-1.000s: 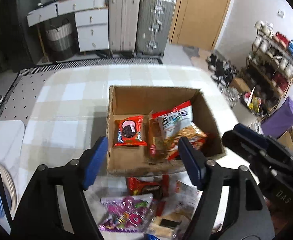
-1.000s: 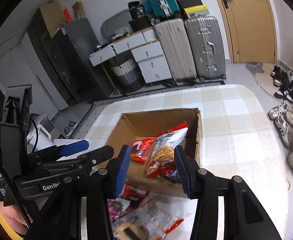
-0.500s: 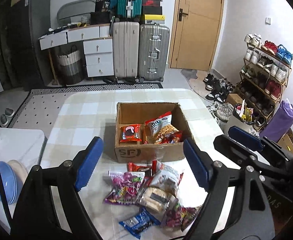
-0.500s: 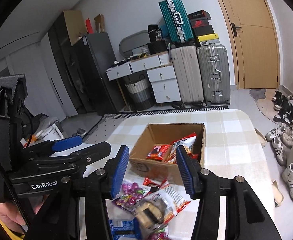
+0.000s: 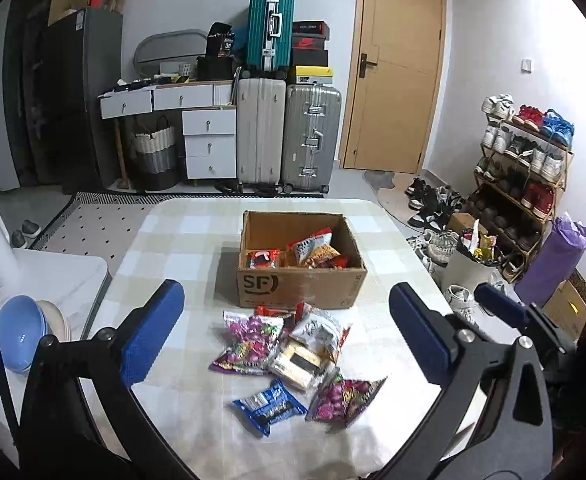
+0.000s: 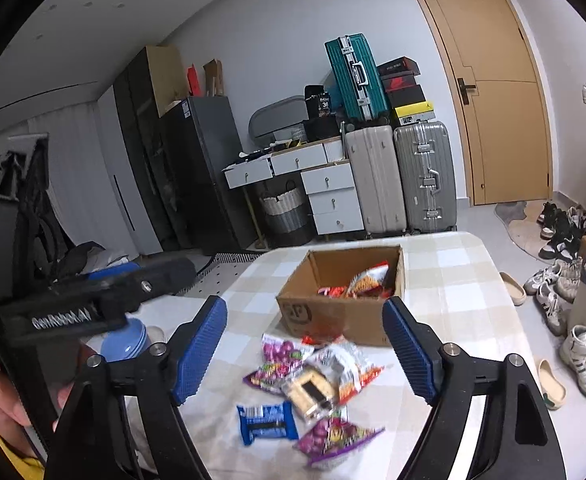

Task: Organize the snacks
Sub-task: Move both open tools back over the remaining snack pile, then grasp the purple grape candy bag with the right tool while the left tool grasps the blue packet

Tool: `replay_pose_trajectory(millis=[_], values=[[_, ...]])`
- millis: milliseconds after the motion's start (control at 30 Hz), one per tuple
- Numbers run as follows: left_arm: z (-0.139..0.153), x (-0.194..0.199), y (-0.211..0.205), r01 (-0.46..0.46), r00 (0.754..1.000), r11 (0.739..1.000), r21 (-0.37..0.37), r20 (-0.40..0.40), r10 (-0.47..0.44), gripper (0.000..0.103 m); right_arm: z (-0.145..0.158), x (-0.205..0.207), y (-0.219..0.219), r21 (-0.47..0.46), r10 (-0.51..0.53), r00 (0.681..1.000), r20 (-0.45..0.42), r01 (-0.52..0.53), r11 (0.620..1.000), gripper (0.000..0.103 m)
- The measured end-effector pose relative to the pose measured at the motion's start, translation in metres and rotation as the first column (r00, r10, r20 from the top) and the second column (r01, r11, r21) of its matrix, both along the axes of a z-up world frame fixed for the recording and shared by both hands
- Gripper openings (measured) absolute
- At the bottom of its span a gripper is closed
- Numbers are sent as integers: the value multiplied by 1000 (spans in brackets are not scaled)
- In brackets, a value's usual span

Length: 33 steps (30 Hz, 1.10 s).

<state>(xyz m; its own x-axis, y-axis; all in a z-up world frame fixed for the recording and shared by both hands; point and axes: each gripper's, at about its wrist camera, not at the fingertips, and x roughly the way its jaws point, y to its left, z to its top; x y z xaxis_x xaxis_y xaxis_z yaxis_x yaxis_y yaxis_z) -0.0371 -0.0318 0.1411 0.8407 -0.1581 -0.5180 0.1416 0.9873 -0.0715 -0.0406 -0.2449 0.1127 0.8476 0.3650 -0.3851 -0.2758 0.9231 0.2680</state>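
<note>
Step in hand: selection of the next packet. Both tools are held high above the checked table (image 5: 181,236), neither engaged. The left gripper (image 5: 287,334) has its fingers spread wide and empty. The right gripper (image 6: 305,350) is likewise wide apart and empty. The cardboard box (image 5: 299,288), partly filled with snacks, stands beyond the fingertips. The loose snack pile (image 5: 293,354) lies between the fingers and below them; the blue biscuit packet (image 6: 267,424) is nearest. Next move, by judgement: lower one gripper over a single outlying packet and close on its edge.
</note>
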Motion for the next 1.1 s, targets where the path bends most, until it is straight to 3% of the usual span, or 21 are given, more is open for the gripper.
replay_pose_trajectory(millis=[167, 333, 500, 633, 700, 833, 1100], values=[[-21, -25, 7, -14, 1000, 1000, 11, 16, 14, 102, -43, -14, -1, -40, -12, 999, -38, 10, 999, 89], [-59, -23, 17, -30, 1000, 1000, 2, -5, 30, 102, -83, -15, -3, -50, -14, 998, -61, 11, 999, 89], [-105, 3, 33, -90, 996, 996, 12, -8, 90, 102, -102, -4, 1, -86, -3, 999, -38, 0, 996, 89], [-143, 17, 44, -76, 997, 997, -1, -21, 76, 102, -110, 10, 10, -108, 40, 998, -51, -45, 993, 89], [-158, 22, 51, -131, 990, 991, 4, -52, 131, 102, -112, 17, 15, -129, 64, 997, -44, -69, 989, 89], [-171, 34, 59, -153, 981, 988, -28, -122, 148, 102, -119, 38, 22, -162, 95, 994, -53, -102, 982, 89], [-178, 43, 48, -113, 983, 994, 7, -146, 113, 102, -138, 58, 18, -131, 106, 978, -180, -131, 983, 89]])
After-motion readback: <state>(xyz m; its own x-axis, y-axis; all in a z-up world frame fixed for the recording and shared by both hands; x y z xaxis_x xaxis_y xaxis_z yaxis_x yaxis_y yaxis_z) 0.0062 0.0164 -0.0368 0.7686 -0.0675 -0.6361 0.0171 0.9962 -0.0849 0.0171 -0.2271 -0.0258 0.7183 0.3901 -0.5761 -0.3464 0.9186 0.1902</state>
